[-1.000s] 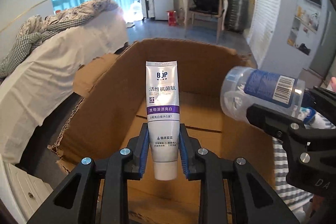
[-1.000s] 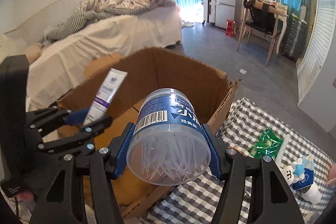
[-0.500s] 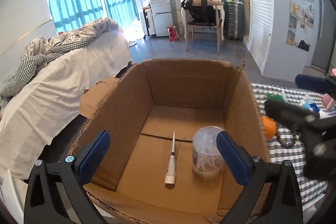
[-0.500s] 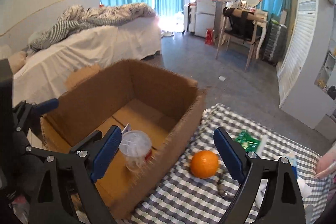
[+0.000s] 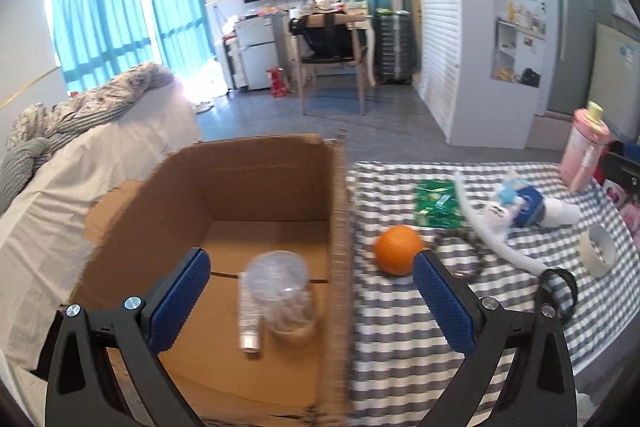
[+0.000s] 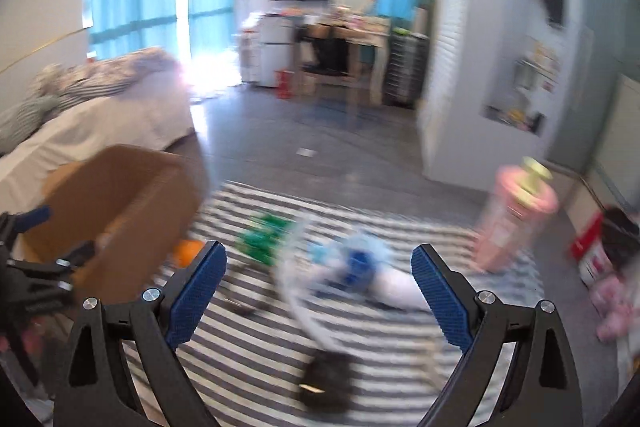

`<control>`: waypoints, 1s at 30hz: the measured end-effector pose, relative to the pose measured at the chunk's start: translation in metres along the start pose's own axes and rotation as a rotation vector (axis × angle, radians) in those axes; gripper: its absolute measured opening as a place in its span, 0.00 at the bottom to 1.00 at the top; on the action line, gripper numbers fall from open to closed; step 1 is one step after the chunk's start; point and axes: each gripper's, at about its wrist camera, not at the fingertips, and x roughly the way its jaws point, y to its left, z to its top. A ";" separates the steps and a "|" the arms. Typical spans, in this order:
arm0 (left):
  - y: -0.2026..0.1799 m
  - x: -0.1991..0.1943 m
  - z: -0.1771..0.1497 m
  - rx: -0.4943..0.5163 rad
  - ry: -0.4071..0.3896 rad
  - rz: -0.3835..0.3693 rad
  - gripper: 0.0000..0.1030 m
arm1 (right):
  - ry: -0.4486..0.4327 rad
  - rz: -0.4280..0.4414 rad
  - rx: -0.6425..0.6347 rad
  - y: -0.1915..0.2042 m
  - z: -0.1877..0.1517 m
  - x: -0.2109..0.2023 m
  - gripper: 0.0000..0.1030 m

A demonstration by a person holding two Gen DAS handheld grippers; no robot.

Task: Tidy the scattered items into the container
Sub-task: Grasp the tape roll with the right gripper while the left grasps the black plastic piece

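Observation:
The cardboard box (image 5: 260, 167) stands open at the left of the checked table (image 5: 400, 327). Inside it lie a white tube (image 5: 248, 319) and a clear plastic jar (image 5: 286, 297). My left gripper (image 5: 310, 303) is open and empty, straddling the box's right wall. An orange (image 5: 398, 254) sits just right of the box. My right gripper (image 6: 318, 293) is open and empty above a blue and white toy (image 6: 356, 265); this view is blurred. The box also shows in the right wrist view (image 6: 120, 211).
On the table lie a green packet (image 5: 436, 203), a white curved band (image 5: 486, 231), a blue and white toy (image 5: 520, 203), a tape roll (image 5: 600, 255), a black ring (image 5: 558, 287) and a pink bottle (image 5: 582, 151). A bed (image 5: 80, 155) stands left of the box.
Both grippers opened and dropped the tube and the jar into the box. Both have since swung right toward the table items; the right view is now motion-blurred.

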 end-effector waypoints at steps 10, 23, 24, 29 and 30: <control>-0.072 0.031 -0.009 0.065 0.094 -0.119 1.00 | 0.219 -0.116 0.170 -0.105 -0.083 0.033 0.92; -0.109 0.051 -0.017 0.130 0.186 -0.181 1.00 | 0.352 -0.212 0.149 -0.122 -0.116 0.098 0.92; -0.110 0.053 -0.017 0.130 0.193 -0.181 1.00 | 0.362 -0.200 0.166 -0.126 -0.119 0.102 0.92; -0.115 0.062 -0.019 0.134 0.222 -0.188 1.00 | 0.323 -0.126 0.240 -0.137 -0.123 0.098 0.81; -0.117 0.063 -0.019 0.136 0.225 -0.196 1.00 | 0.309 -0.114 0.246 -0.138 -0.121 0.094 0.81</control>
